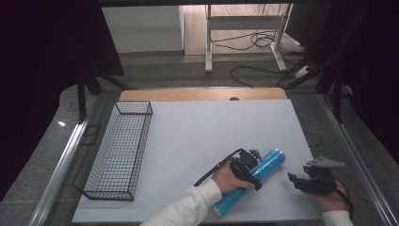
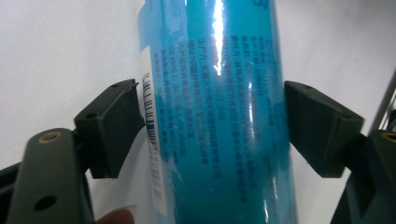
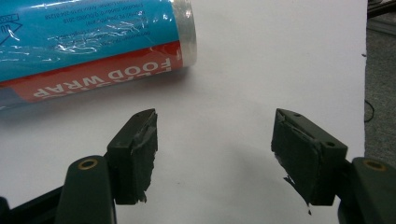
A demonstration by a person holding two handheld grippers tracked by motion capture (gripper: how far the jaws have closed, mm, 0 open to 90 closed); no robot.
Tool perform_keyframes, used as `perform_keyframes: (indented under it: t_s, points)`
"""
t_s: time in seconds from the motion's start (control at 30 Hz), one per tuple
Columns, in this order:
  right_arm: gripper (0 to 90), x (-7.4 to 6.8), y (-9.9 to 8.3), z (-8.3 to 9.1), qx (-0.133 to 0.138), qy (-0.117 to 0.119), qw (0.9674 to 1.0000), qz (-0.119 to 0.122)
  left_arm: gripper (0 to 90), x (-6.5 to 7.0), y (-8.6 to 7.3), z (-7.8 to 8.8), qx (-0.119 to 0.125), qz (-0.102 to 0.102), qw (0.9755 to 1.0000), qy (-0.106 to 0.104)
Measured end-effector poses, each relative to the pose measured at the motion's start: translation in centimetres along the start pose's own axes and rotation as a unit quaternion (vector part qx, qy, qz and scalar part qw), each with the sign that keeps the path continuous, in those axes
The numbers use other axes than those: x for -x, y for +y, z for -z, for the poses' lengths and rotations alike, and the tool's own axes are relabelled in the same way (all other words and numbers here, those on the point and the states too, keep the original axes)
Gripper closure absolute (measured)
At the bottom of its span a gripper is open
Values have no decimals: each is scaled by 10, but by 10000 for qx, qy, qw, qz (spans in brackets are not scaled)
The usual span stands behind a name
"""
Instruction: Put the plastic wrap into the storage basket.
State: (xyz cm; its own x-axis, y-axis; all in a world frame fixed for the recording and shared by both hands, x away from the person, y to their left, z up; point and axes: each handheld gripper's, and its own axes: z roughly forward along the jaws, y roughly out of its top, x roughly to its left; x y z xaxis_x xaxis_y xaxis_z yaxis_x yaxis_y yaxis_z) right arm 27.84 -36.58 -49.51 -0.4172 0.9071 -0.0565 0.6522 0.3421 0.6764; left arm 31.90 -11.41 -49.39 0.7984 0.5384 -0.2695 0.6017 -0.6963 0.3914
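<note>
Lying diagonally on the white surface (image 1: pixel 197 136), the long blue plastic-wrapped roll of food wrap (image 1: pixel 254 176) serves as the landmark; its far end points away from the person and to the right, its near end toward the bottom edge. The left hand-held gripper (image 1: pixel 248 170) sits across the middle of this roll, with the person's left hand (image 1: pixel 225 179) in a white sleeve behind it. In the left gripper view the roll (image 2: pixel 219 116) stands between the two black pads; the left pad touches the roll's printed label edge and the right pad lies just at its other side, so the jaws stand narrowed around the roll, though a firm squeeze cannot be told. The right hand-held gripper (image 1: pixel 308 181) rests to the right of the roll, apart from it, its jaws spread wide with nothing between them. In the right gripper view the roll's end with its red band (image 3: pixel 102 46) lies beyond the left pad. Well to the left of the roll stands a black wire mesh basket (image 1: pixel 117 150).
</note>
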Motion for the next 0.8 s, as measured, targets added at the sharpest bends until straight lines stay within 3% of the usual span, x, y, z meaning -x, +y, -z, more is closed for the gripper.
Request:
perform_keyframes:
  t_s: [0.33, 0.8]
  points:
    - [320, 1, -1, 0, -15, -48, 10000, 23, 298, 0, 2, -5, -168, 101, 9998, -49]
    - [320, 4, 0, 2, 48, -87, 10000, -6, 312, -12, 4, -2, -202, 468, 9979, -403]
